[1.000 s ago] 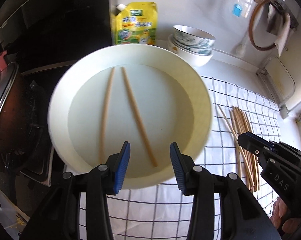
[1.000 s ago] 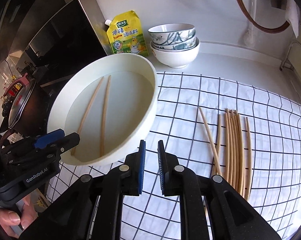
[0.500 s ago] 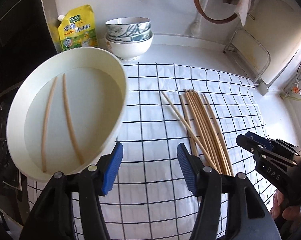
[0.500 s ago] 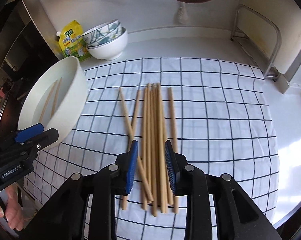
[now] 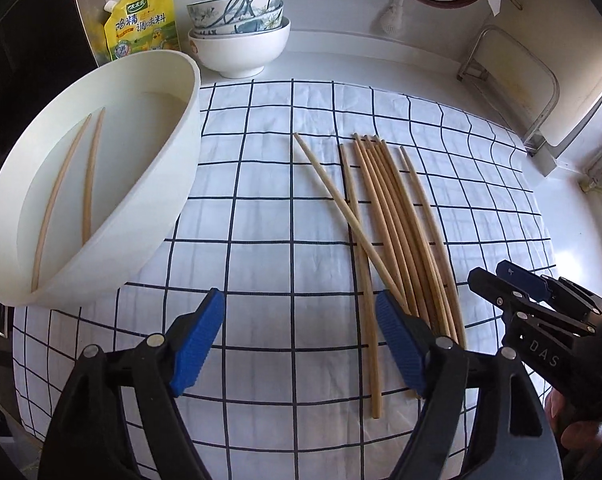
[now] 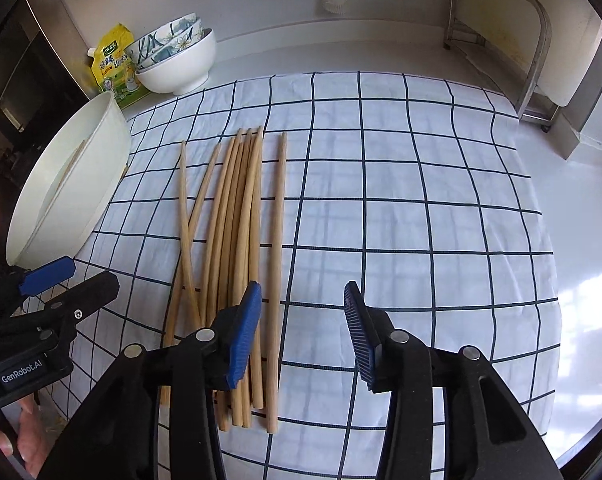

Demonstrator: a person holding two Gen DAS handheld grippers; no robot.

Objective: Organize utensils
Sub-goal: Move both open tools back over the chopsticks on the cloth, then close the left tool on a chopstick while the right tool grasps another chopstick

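Bare wooden chopsticks on the checked cloth, both claws empty
The chopsticks point(image 6: 237, 264) are plain pale sticks, long axes running away from the cameras, one crossing slantwise; two more lie in the white basin point(image 5: 173, 184) at the cloth's point(image 6: 401, 200) left; left claw point(image 5: 301, 344) and right claw point(image 6: 301, 328) gape wide above them

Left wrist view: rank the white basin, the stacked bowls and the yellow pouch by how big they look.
1. White basin, by far the largest, though it also sits nearest the camera.
2. Stacked bowls.
3. Yellow pouch, partly hidden behind the basin rim, so bowls versus pouch is close.
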